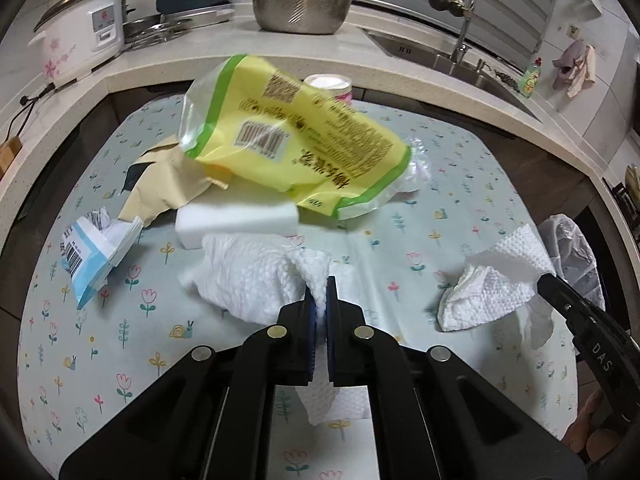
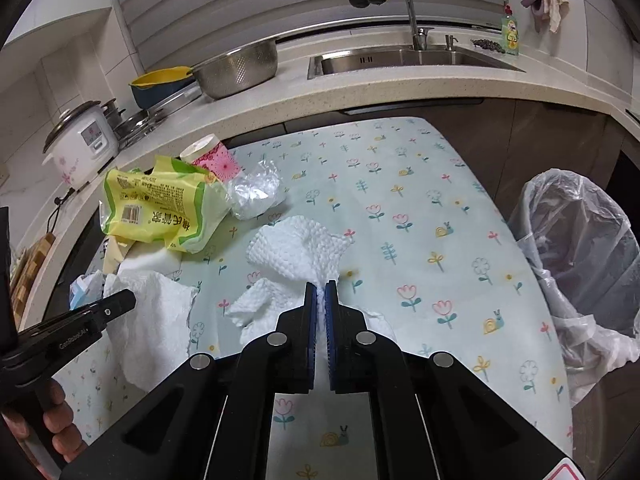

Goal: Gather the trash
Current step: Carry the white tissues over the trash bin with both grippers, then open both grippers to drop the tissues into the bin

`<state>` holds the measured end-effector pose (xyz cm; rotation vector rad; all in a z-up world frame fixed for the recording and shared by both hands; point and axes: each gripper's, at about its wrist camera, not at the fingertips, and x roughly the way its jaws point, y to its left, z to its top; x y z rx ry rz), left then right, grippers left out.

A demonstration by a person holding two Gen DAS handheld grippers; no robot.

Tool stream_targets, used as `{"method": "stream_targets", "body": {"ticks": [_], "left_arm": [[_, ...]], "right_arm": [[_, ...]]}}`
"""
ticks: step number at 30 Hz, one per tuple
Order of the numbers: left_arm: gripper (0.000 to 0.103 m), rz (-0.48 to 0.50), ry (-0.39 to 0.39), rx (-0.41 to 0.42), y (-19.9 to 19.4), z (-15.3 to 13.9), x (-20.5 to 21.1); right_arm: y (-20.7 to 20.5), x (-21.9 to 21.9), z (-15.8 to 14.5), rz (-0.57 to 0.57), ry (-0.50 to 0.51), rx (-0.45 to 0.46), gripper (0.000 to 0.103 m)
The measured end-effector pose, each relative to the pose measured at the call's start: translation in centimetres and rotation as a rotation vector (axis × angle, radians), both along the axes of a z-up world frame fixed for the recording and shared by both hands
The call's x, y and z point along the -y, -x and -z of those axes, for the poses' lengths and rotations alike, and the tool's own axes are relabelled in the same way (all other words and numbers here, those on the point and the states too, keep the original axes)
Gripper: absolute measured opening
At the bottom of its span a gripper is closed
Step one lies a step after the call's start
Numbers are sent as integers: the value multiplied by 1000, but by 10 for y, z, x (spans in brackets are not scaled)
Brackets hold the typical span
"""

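My left gripper [image 1: 320, 286] is shut on a crumpled white paper towel [image 1: 248, 276] that hangs just above the floral tablecloth [image 1: 140, 340]. My right gripper [image 2: 320, 286] is shut on a second white paper towel [image 2: 296, 248], also lifted off the cloth. Each gripper shows in the other's view: the right one [image 1: 546, 280] at the right edge, the left one [image 2: 130, 298] at the lower left. A yellow-green plastic package [image 1: 296, 140], a white foam block [image 1: 236, 220], beige paper [image 1: 164, 184], a blue-white packet [image 1: 96, 252], a pink paper cup [image 2: 212, 156] and crumpled clear plastic [image 2: 256, 192] lie beyond.
A bin lined with a clear plastic bag [image 2: 580, 260] stands off the table's right edge. Behind the table runs a counter [image 2: 360, 88] with a steel bowl [image 2: 236, 68], a rice cooker [image 2: 80, 144], and a sink [image 2: 404, 58] with a tap. A hand [image 2: 56, 420] grips the left tool.
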<state>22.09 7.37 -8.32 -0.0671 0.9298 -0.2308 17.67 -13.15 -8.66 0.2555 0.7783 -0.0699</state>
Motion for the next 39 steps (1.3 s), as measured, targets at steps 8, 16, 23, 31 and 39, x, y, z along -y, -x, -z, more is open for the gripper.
{"method": "stream_targets", "body": {"ticks": [8, 16, 23, 31, 39], "left_arm": [[3, 74, 22, 34, 16, -24, 43], [3, 186, 46, 63, 25, -50, 86], [3, 266, 61, 119, 27, -83, 129], [3, 362, 95, 118, 22, -92, 191], [3, 464, 122, 110, 22, -92, 261]], "right_arm": [[24, 40, -21, 56, 6, 40, 4], [42, 76, -35, 112, 9, 73, 4], [54, 106, -48, 158, 5, 103, 4], [73, 157, -59, 248, 41, 126, 4], [91, 210, -53, 343, 52, 115, 4]]}}
